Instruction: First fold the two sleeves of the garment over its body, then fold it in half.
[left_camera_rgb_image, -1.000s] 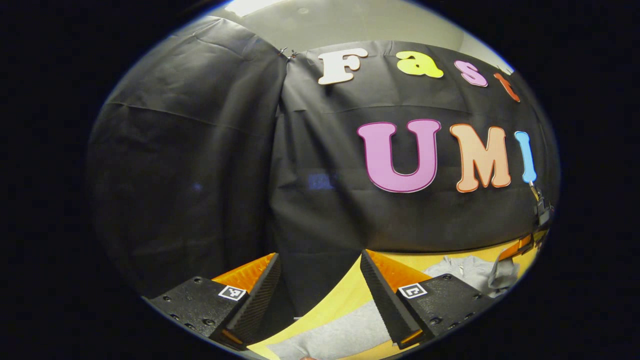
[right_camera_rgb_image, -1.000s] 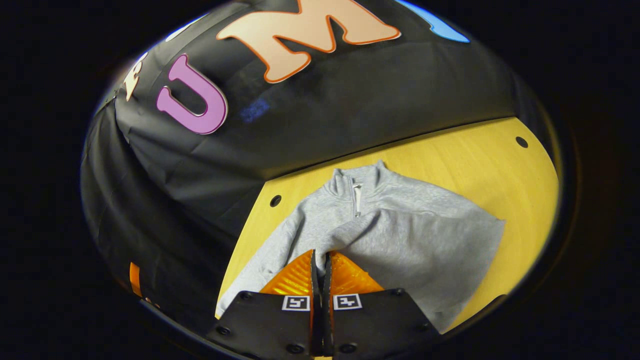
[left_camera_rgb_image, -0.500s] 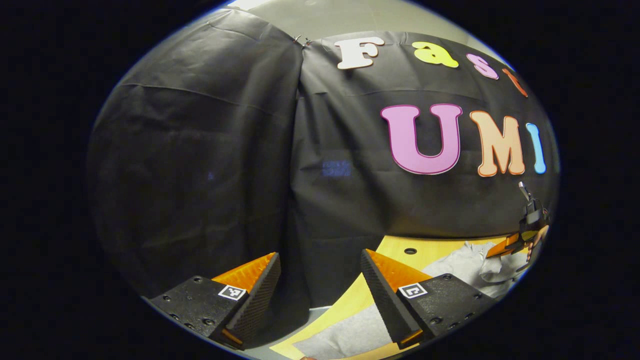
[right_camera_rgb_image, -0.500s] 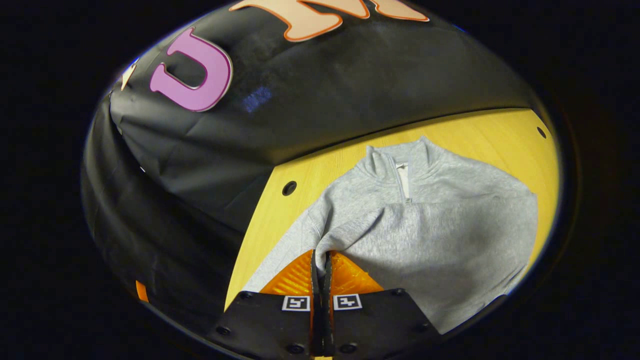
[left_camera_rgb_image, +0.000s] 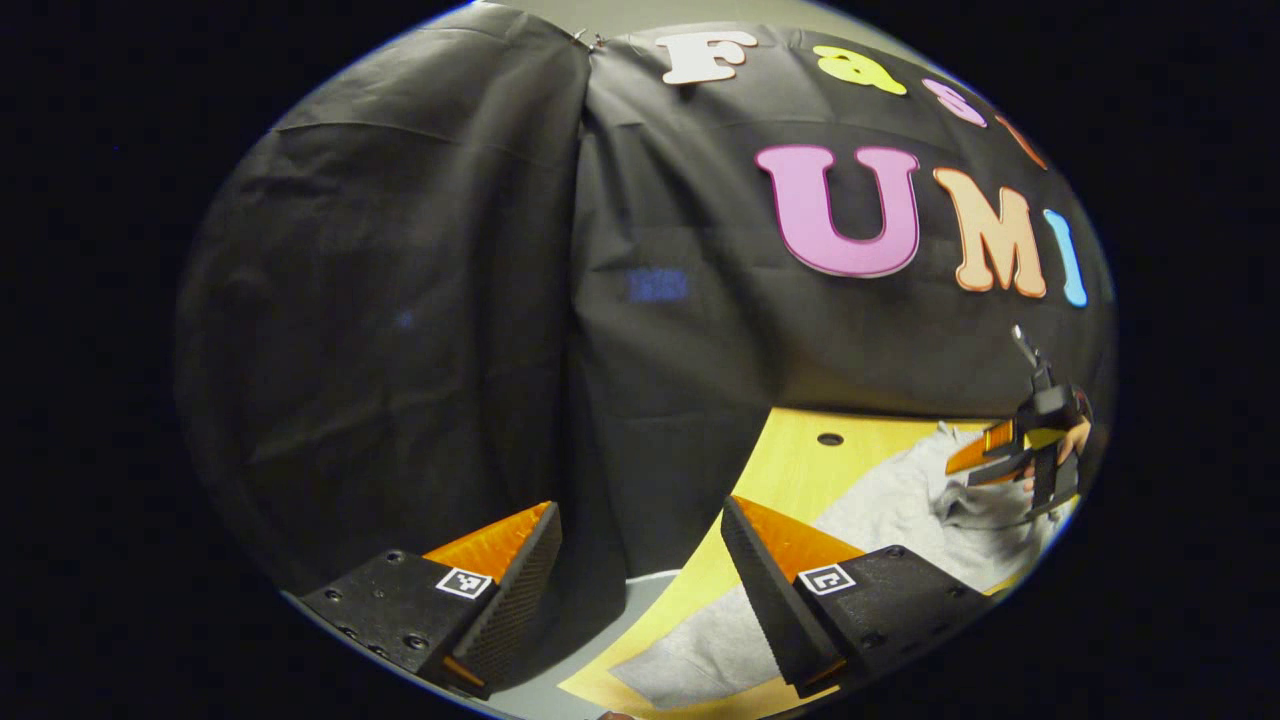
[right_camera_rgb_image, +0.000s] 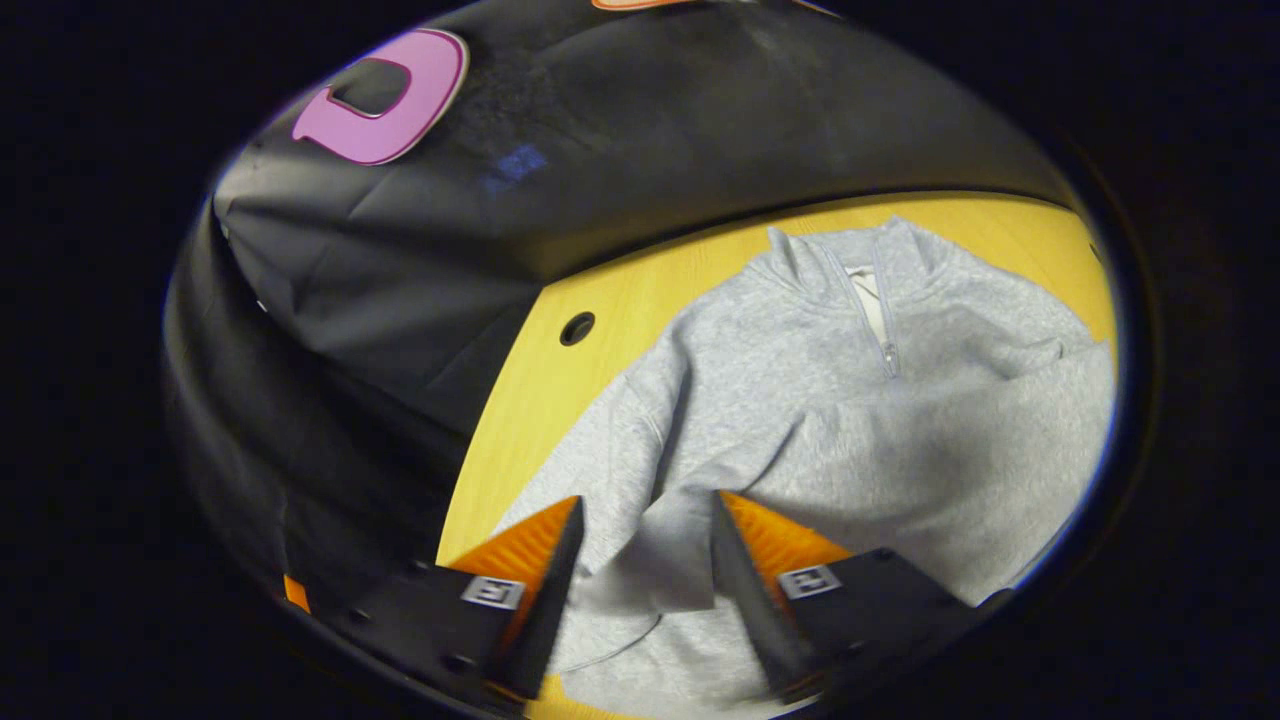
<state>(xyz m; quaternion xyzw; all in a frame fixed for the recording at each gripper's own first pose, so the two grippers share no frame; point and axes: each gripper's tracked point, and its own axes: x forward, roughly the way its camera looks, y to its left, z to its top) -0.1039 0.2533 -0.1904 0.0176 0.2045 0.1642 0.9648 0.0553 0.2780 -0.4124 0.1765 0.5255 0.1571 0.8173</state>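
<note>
Grey garment (right_camera_rgb_image: 800, 400) lies flat on the yellow bench (right_camera_rgb_image: 540, 400), collar toward the far edge. One sleeve (right_camera_rgb_image: 900, 450) lies across the body. Right gripper (right_camera_rgb_image: 640, 540) spread wide above its cuff. Left gripper (left_camera_rgb_image: 640, 570) wide, empty, at the bench's left edge. Judged next: take the other sleeve (left_camera_rgb_image: 700, 650).

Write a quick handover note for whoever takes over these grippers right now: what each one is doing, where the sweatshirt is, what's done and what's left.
Right gripper: open, just above the cuff of the sleeve laid across the grey sweatshirt, not pressing on it.
Left gripper: open, holding nothing, off the table's left edge; the other sleeve lies flat on the yellow table below it.
Sweatshirt: front up, zip collar toward the booth wall.
Done: one sleeve folded over the body.
Left: fold the second sleeve over the body, then fold the sweatshirt in half.
</note>
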